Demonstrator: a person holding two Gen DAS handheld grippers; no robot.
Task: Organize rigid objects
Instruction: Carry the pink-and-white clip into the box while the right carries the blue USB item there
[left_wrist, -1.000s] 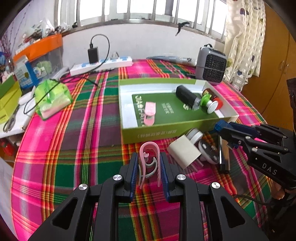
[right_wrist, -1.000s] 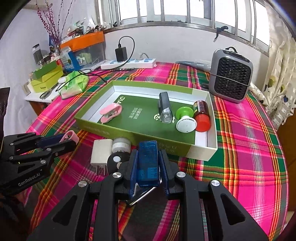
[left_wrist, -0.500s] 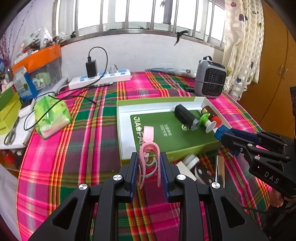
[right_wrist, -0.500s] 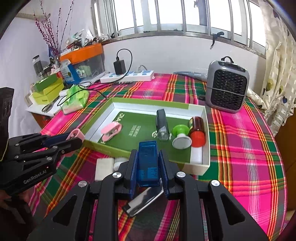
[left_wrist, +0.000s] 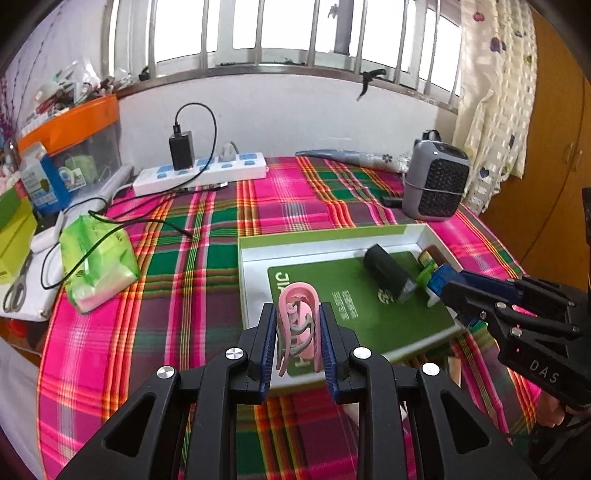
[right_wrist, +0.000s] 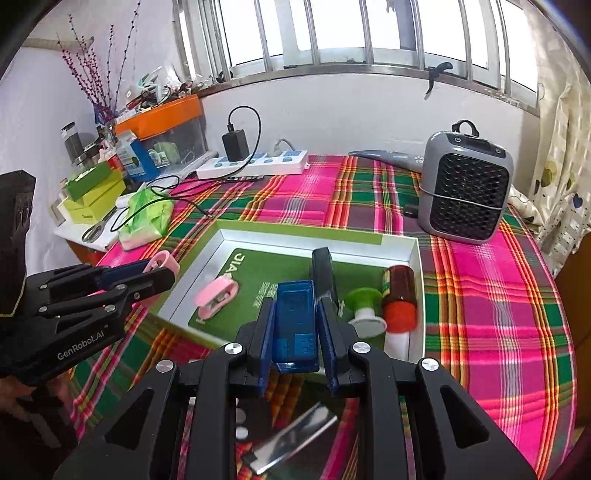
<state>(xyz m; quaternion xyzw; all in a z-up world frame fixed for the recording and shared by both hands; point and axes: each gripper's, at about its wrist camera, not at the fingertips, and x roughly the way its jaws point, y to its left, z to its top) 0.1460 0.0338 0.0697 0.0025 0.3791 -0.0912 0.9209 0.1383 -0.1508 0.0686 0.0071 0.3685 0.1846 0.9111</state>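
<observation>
Both loads now lifted off the tablecloth (left_wrist: 184, 266) and carried over the green box (right_wrist: 413, 258): left gripper (left_wrist: 298, 343) clenched on pink clip (left_wrist: 297, 314), right gripper (right_wrist: 295, 332) clenched on blue case (right_wrist: 295, 321), ready for dropping in.

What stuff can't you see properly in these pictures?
- Things on the cloth below the green box: the right tool and its blue case hide most.
- Pink clip in the box: hidden in the left wrist view by the left tool and its held pink clip.
- Shiny flat thing: blurred.
</observation>
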